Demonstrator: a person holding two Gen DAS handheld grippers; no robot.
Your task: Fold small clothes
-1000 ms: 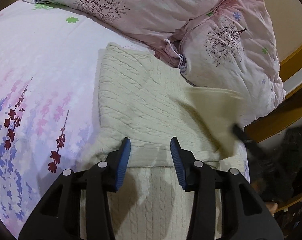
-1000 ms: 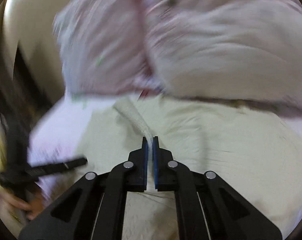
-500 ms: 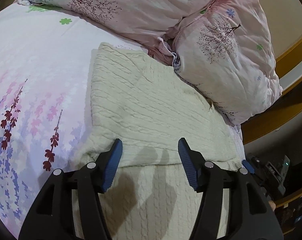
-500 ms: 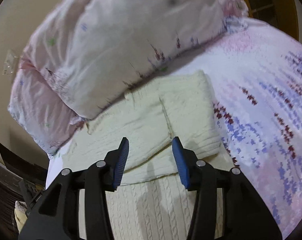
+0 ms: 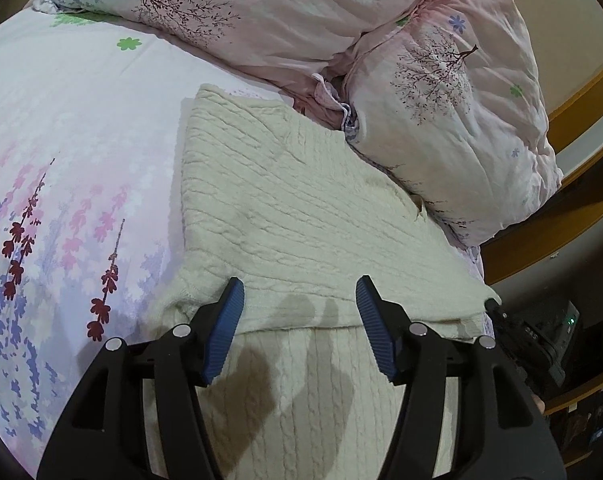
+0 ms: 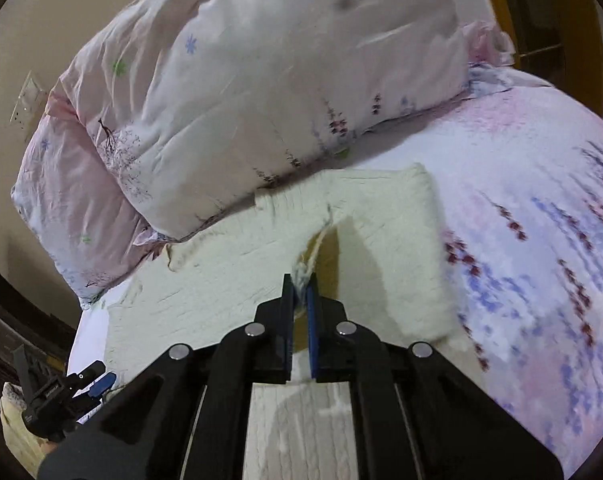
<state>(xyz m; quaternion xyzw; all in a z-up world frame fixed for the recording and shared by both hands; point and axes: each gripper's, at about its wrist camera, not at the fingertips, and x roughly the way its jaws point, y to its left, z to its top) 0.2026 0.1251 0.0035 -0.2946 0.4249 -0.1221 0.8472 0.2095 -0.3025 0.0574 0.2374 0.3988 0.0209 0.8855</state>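
Note:
A cream cable-knit sweater (image 5: 285,216) lies partly folded on the bed, its folded part lying across the lower body. My left gripper (image 5: 299,300) is open and empty, hovering just above the fold edge. In the right wrist view the same sweater (image 6: 229,280) spreads below the pillows. My right gripper (image 6: 300,284) is shut on a pinched ridge of the sweater's knit fabric near the middle of the folded part.
Two pink floral pillows (image 5: 453,92) press against the sweater's far edge. The floral bedsheet (image 5: 61,160) stretches to the left. A wooden bed frame (image 5: 573,224) and dark floor lie right. A wall socket (image 6: 27,100) sits behind the pillows.
My right gripper was shut on a sleeve, opened half a second ago, and is now shut on a fold of the sweater. My left gripper opened slightly wider and stayed over the fold edge.

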